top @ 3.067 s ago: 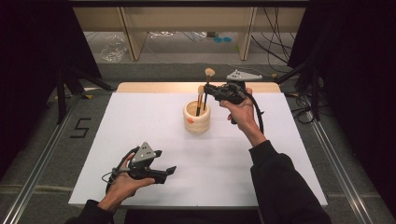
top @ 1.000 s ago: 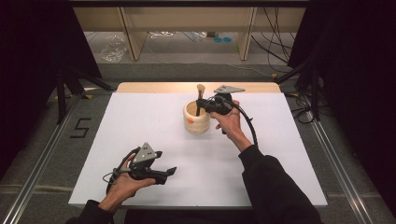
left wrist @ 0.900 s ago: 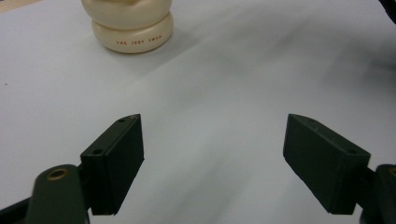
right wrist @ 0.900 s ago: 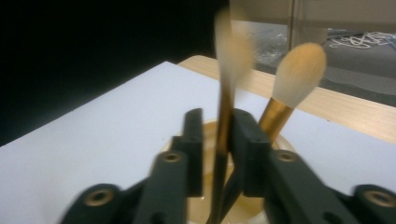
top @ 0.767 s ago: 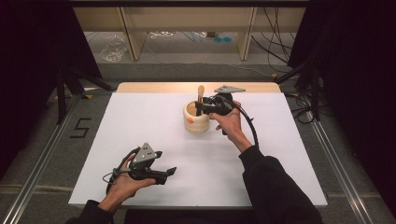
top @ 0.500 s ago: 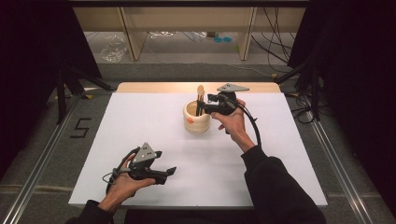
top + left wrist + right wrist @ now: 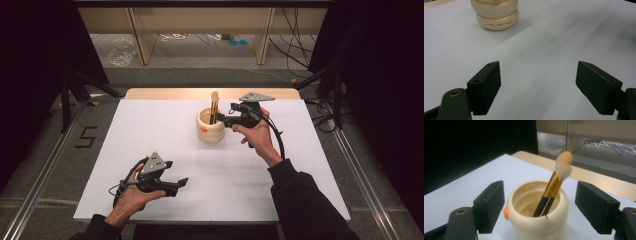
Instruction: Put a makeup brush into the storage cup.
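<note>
Fingers (image 7: 490, 206) of the right gripper (image 7: 539, 207), just opening, flank the brushes (image 7: 554, 190) in the cup (image 7: 524, 220), untouched.

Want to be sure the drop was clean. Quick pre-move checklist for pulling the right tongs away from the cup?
1. Right tongs open, having just been opening; pads clear of both brushes: ok.
2. Two brushes stand in the cream cup, bristles up, leaning on its rim: ok.
3. Cup upright on the white table: ok.
4. Retreat path: the cup sits between the open jaws in the right gripper view, so back off straight: cannot tell how much clearance.
5. Left tongs open, nothing between them, low near the table's front edge, apart from the cup: ok.
</note>
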Motion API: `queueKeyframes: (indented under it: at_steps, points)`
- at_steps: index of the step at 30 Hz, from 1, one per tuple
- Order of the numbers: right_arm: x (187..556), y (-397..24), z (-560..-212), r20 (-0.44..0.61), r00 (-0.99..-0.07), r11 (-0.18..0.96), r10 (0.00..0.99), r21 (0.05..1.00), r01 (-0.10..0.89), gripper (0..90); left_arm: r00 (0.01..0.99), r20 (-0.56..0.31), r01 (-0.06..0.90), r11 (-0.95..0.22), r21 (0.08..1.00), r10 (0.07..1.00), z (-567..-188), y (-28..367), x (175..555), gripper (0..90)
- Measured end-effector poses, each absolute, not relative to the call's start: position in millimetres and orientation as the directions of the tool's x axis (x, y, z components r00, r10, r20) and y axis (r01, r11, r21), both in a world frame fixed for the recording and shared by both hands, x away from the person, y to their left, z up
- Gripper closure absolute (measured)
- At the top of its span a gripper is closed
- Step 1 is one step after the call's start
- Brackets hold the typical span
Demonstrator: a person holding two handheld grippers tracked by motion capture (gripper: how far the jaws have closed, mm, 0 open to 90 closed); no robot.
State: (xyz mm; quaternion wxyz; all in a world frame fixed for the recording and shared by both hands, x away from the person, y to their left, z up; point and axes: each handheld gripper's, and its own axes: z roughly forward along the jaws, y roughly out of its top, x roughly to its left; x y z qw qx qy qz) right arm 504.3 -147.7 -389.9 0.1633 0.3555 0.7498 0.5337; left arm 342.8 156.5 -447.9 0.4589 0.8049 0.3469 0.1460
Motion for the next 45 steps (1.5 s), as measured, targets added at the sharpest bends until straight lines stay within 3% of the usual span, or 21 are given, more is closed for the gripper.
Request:
queueKeyframes:
  at_steps: [2,18,45]
  points:
    - [500,-151,-389,0.132,-0.696,0.174,0.706,0.920,0.352,23.1,0.720,-0.054,0.402,-0.352,0.845,0.692,-447,158,344,20.0]
    - [466,-173,-388,0.136,-0.696,0.175,0.705,0.918,0.357,23.2,0.721,-0.076,0.417,-0.345,0.841,0.688,-447,158,344,19.9]
    - [423,-188,-413,0.099,-0.702,0.236,0.705,0.901,0.365,21.0,0.717,-0.077,0.418,-0.340,0.842,0.692,-447,159,344,20.0]
